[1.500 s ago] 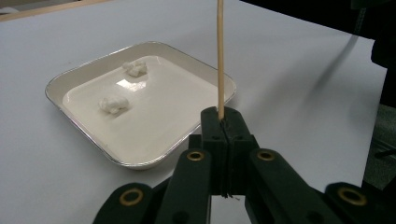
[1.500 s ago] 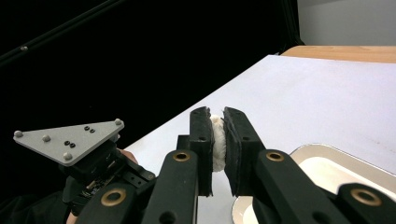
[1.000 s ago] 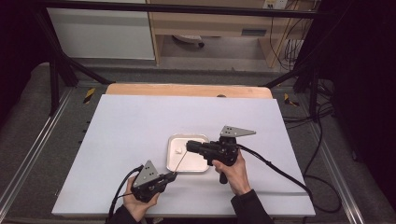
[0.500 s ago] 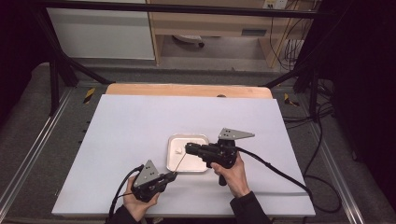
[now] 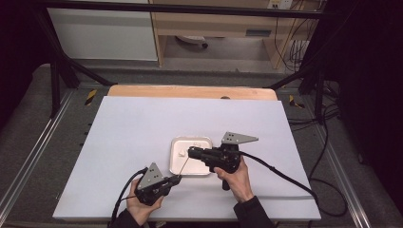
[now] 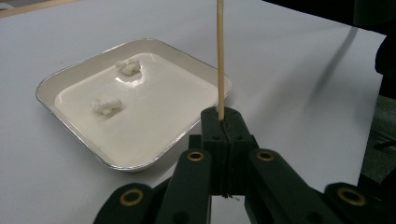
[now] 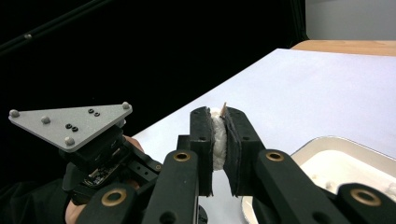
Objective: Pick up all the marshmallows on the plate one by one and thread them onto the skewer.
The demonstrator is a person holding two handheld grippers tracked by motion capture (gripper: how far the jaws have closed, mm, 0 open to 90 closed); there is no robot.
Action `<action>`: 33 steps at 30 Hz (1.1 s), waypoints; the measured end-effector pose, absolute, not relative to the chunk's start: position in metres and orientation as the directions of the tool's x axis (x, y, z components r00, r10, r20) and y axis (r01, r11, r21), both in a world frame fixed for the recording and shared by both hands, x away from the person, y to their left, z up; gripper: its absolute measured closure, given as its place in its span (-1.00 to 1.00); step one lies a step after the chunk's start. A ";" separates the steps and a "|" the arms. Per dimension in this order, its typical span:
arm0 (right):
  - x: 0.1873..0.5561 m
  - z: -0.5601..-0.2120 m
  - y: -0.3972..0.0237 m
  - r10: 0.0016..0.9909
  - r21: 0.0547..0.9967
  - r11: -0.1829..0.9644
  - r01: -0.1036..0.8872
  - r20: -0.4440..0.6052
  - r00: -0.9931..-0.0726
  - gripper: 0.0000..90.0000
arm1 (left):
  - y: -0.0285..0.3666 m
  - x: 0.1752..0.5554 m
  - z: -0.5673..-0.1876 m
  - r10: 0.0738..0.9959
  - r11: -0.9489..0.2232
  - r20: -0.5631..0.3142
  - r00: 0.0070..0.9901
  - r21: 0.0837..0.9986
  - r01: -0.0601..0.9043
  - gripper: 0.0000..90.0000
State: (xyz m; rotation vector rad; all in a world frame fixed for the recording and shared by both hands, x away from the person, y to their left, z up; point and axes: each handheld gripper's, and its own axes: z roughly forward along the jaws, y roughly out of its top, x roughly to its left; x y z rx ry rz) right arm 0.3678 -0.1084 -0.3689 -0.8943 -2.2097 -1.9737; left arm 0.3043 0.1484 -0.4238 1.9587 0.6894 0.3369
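Left gripper (image 5: pixel 177 179) sits at the near table edge, jaws pressed together on a thin wooden skewer (image 6: pixel 220 60) that slants up toward the right gripper (image 5: pixel 191 152). That one hovers over the white tray (image 5: pixel 177 166), pinching a white lump (image 7: pixel 217 135) with the skewer's tip poking through it.

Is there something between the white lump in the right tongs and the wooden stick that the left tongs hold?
No, nothing visible. The right tongs squeeze the white lump, and the tip of the stick, clamped in the left tongs, already pokes out beside the lump, over the tray.
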 end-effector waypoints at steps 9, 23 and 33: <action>0.367 -0.370 -0.108 0.394 0.898 0.031 0.440 0.393 -0.830 0.84 | 0.147 0.306 -0.424 0.596 -0.351 -0.069 0.800 0.874 0.337 0.98; 0.366 -0.374 -0.106 0.397 0.896 0.048 0.441 0.388 -0.831 0.84 | 0.146 0.308 -0.422 0.599 -0.362 -0.061 0.798 0.868 0.339 0.98; 0.362 -0.396 -0.087 0.363 0.872 0.133 0.470 0.399 -0.842 0.83 | 0.146 0.310 -0.414 0.612 -0.346 -0.049 0.789 0.881 0.322 0.98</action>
